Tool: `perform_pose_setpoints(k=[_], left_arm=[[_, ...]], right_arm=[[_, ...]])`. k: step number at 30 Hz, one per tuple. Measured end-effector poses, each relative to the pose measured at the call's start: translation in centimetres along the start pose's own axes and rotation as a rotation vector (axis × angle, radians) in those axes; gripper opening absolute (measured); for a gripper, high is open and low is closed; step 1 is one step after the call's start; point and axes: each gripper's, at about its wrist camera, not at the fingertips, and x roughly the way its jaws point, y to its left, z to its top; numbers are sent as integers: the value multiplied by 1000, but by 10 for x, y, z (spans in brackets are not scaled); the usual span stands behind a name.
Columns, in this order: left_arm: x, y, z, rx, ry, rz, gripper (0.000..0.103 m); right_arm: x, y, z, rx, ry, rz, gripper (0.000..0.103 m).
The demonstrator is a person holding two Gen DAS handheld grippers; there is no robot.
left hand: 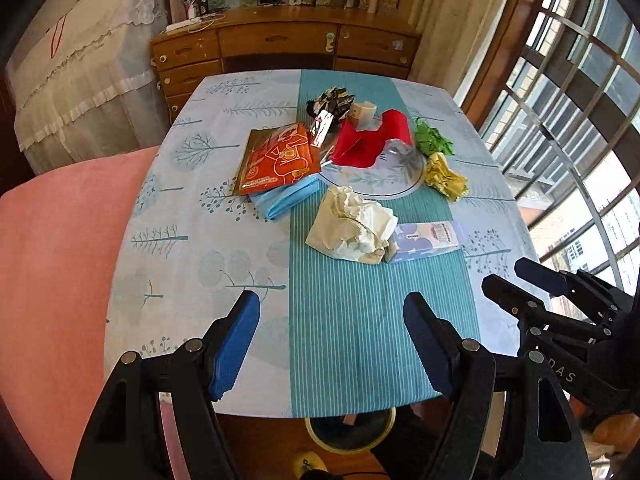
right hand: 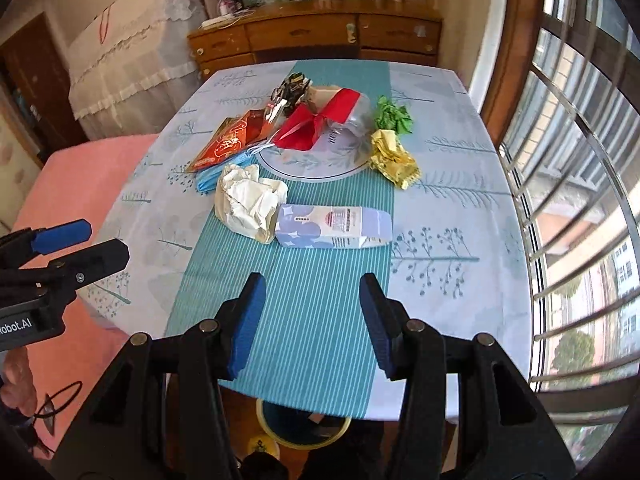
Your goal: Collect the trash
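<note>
Trash lies spread on the table (left hand: 180,264) (right hand: 460,288): a crumpled white paper (left hand: 352,224) (right hand: 250,202), a pale blue carton (left hand: 428,240) (right hand: 334,227) lying flat, an orange snack bag (left hand: 278,158) (right hand: 230,142), a blue mask (left hand: 284,200) (right hand: 212,178), a red wrapper (left hand: 372,140) (right hand: 320,118), yellow crumpled paper (left hand: 446,176) (right hand: 394,158) and green crumpled paper (left hand: 432,140) (right hand: 392,114). My left gripper (left hand: 332,344) hangs open above the table's near edge, nothing between its fingers. My right gripper (right hand: 312,320) is also open and empty, short of the carton.
A round trash bin (left hand: 350,430) (right hand: 302,424) stands on the floor under the table's near edge. A pink chair (left hand: 56,264) is at the left, a wooden dresser (left hand: 280,46) behind the table, barred windows (right hand: 580,200) at the right. A black crumpled wrapper (left hand: 330,102) lies further back.
</note>
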Motion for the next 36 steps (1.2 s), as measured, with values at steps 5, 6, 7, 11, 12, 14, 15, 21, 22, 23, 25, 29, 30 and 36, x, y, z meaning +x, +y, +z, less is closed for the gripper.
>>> perform_pose_setpoints(k=[5,6,7,11,12,14,15,21,22,23,25,29,30,36], left_arm=[[49,-11,23,-97,58,45,76],[56,-14,25,-114,64,55,76],[63,-16,27,-132,71,64,76],[83,-22,31,-202,102,90,76],[87,-23,32,-213,107,95,76],[92,-23,33,-232,112,107,76],[94,-23,34,-240,113,112,76],[98,-23,41,-258,112,129,76],[99,-23,42,-258,114,125,76],[100,-24,43,-257,116,121,76],[105,-27,46,-247,120,119,76],[115,-35,55,-207,139,108,76],[118,-38,57,-193,144,106,76],[142,-52,70,-106,168,125,76]], right_arm=[[58,-11,35,-241,67,76,57],[68,-11,39,-287,81,96,57],[80,-10,43,-340,97,112,58],[113,-1,46,-540,122,156,60],[119,1,45,-577,127,164,61],[133,4,45,-632,151,191,61],[138,5,45,-642,163,202,61],[164,2,50,-604,232,266,59],[166,-1,52,-593,237,275,51],[168,-4,54,-580,244,281,40],[171,-13,58,-539,258,282,37],[176,-36,67,-406,284,294,36],[178,-41,69,-374,291,298,36],[182,-58,79,-276,305,316,36]])
